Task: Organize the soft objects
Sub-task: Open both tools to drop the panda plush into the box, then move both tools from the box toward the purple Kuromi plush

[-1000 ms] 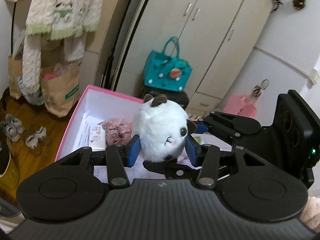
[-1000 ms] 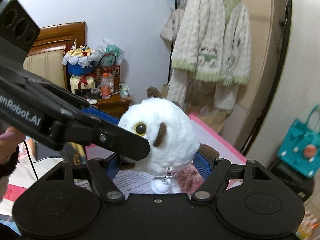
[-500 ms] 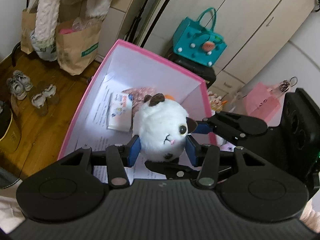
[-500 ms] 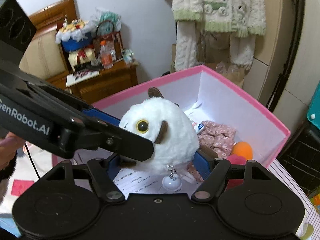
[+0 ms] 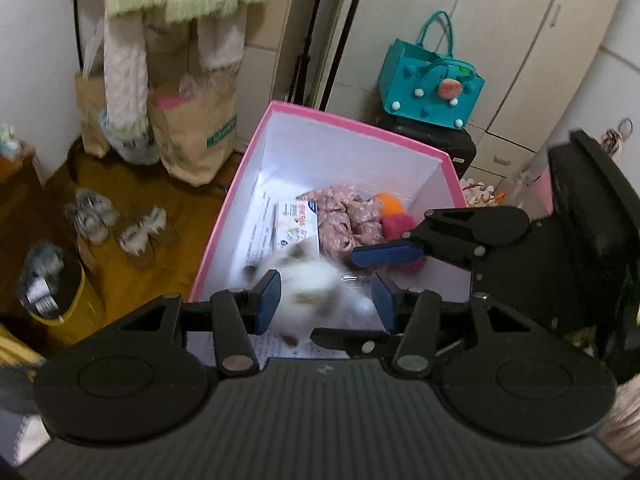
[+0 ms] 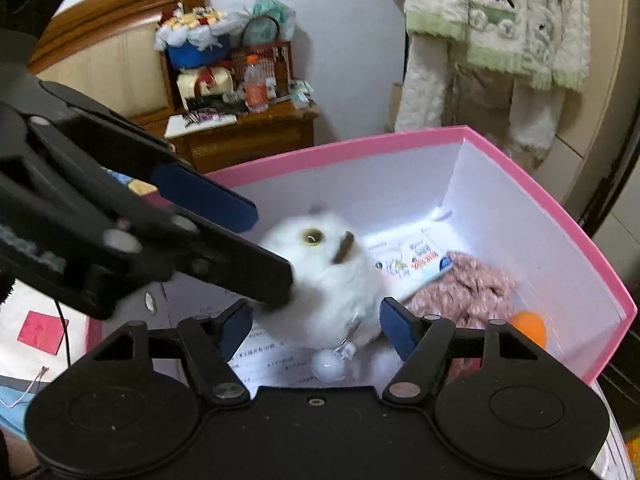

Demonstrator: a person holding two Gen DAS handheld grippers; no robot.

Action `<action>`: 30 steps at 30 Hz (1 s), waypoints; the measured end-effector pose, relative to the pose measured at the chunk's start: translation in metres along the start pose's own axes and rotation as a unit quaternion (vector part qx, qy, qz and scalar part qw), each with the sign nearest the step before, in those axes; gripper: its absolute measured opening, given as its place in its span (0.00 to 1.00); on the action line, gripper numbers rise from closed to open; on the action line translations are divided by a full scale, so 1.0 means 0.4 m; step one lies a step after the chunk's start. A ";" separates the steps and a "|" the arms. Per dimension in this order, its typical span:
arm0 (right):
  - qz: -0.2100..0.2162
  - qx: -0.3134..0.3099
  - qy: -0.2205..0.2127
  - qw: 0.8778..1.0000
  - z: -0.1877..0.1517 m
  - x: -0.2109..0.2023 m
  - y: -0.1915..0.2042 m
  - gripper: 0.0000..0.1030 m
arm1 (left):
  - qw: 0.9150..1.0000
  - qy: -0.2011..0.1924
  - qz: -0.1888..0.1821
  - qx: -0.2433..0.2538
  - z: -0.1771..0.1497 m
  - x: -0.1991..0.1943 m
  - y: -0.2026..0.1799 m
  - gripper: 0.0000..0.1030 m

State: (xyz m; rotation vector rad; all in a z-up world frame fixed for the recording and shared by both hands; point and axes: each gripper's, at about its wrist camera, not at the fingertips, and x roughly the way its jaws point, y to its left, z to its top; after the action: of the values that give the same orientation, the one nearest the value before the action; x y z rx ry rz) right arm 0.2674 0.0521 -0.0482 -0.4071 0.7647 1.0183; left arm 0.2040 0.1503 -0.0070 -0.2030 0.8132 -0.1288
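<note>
A pink box (image 5: 248,160) with white inner walls sits open below both grippers. On its floor lie printed sheets of paper (image 6: 272,360) and a small flat printed packet (image 5: 298,222). Against the far corner is a bunch of pink flowered cloth (image 5: 344,220), with an orange ball (image 5: 387,202) and a magenta fuzzy thing (image 5: 396,226) just beside it.

The white plush toy (image 6: 332,276) is inside the box's opening, above the papers. It is blurred in both views. In the right wrist view its yellow eye and a brown ear show, and a small clear ball on a clip (image 6: 330,364) hangs under it.

The left gripper (image 5: 325,300) has its jaws spread, and the blurred toy sits in the gap between the blue pads; whether either pad touches it cannot be told. The right gripper (image 6: 314,328) also has its jaws apart, one pad on each side of the toy's lower half, with a gap visible on both sides. The two grippers cross each other over the near part of the box.

Outside the box, paper bags (image 5: 192,132) stand on the wooden floor near some shoes (image 5: 120,224), and a teal bag (image 5: 430,88) rests on a dark case by the wardrobe.
</note>
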 end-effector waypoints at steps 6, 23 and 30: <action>-0.018 0.004 -0.017 1.000 0.000 -0.037 -0.001 0.69 | 1.000 -0.023 0.018 0.010 -0.017 -0.045 -0.012 0.47; -0.022 0.073 -0.065 0.995 -0.096 -0.350 0.023 0.69 | 0.996 -0.036 -0.039 0.071 -0.059 -0.256 -0.150 0.49; -0.025 0.079 -0.085 0.993 -0.135 -0.458 0.058 0.70 | 0.990 -0.029 -0.052 0.124 -0.080 -0.338 -0.233 0.50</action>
State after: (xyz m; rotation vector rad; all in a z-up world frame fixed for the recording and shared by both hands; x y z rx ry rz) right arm 0.1713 -0.0818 0.0506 -0.1998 0.6736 0.9249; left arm 0.0853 0.0814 0.0883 -0.0131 0.7211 -0.3188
